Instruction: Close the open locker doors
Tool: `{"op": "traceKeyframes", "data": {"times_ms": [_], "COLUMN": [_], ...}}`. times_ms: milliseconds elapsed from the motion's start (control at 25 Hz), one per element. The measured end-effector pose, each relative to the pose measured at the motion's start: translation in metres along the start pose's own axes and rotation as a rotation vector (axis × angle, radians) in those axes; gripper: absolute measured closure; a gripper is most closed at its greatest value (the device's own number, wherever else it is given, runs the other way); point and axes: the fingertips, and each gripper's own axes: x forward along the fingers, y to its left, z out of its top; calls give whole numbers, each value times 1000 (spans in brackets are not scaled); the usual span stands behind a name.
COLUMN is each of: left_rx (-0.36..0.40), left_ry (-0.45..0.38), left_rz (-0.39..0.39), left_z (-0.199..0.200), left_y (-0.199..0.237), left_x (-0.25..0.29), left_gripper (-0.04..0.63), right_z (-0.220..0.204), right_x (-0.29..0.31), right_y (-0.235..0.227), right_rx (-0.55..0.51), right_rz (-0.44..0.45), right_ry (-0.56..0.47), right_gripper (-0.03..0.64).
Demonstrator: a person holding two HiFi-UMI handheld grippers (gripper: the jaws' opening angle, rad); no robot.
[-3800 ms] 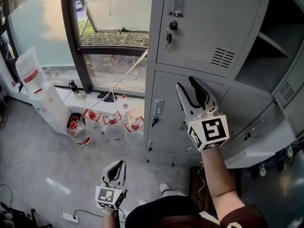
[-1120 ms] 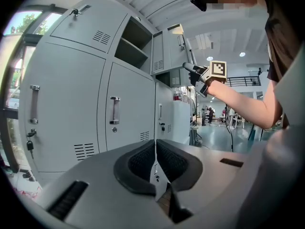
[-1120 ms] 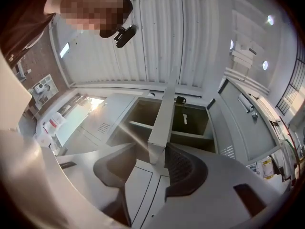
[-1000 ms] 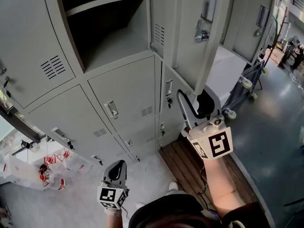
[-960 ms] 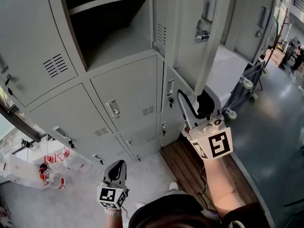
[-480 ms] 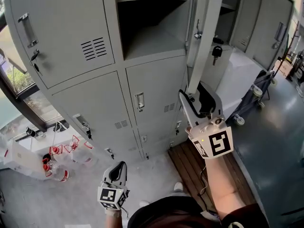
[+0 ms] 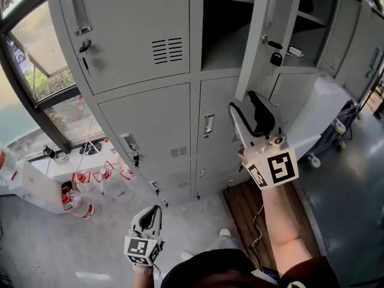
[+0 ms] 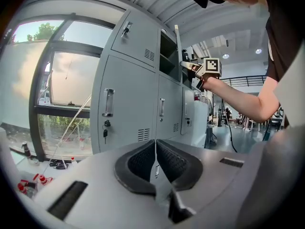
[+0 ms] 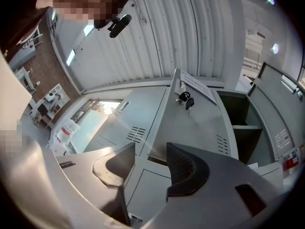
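Note:
A grey locker door (image 7: 259,38) stands open and edge-on in the upper row, keys (image 7: 276,57) hanging from its lock, beside a bare open compartment (image 7: 223,32). My right gripper (image 7: 243,102) is raised just below that door's lower corner. Its jaws have just been opening and hold nothing. In the right gripper view the right gripper (image 9: 150,149) looks up at the door's face (image 9: 195,123) and its key (image 9: 186,100). My left gripper (image 7: 153,210) hangs low near my body, shut and empty. In the left gripper view the left gripper (image 8: 155,143) faces the locker row (image 8: 128,104).
A second open compartment (image 7: 312,17) lies right of the door. Several water bottles (image 7: 90,185) sit on the floor under the window (image 7: 36,83). A wooden board (image 7: 246,209) lies at the lockers' foot. A wheeled cart (image 7: 336,125) stands at the right.
The head view has swung, so the lockers sit further right and the window shows at the left. My right gripper has come closer under the open door with its jaws wider.

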Motion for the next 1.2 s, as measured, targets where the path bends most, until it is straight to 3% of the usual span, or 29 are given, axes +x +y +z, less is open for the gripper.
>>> {"op": "traceKeyframes", "data": {"times_ms": [560,920,1200], "left_rx": [-20,-41,-50], "left_ry": [-22,-34,-39], "left_rz": [230,330,350], "left_z": [14,15,13], "left_y": [29,29,24], "left_x": [5,5,5], "left_gripper": [568,568,568], "right_z": [-25,-40,-48], "right_x": [86,114,120], "right_y": [3,-13,-16], "right_rx": [138,171,152], "right_rz": [123,76,57], "right_ry": [-75,-35,5], "right_gripper": [431,468,491]}}
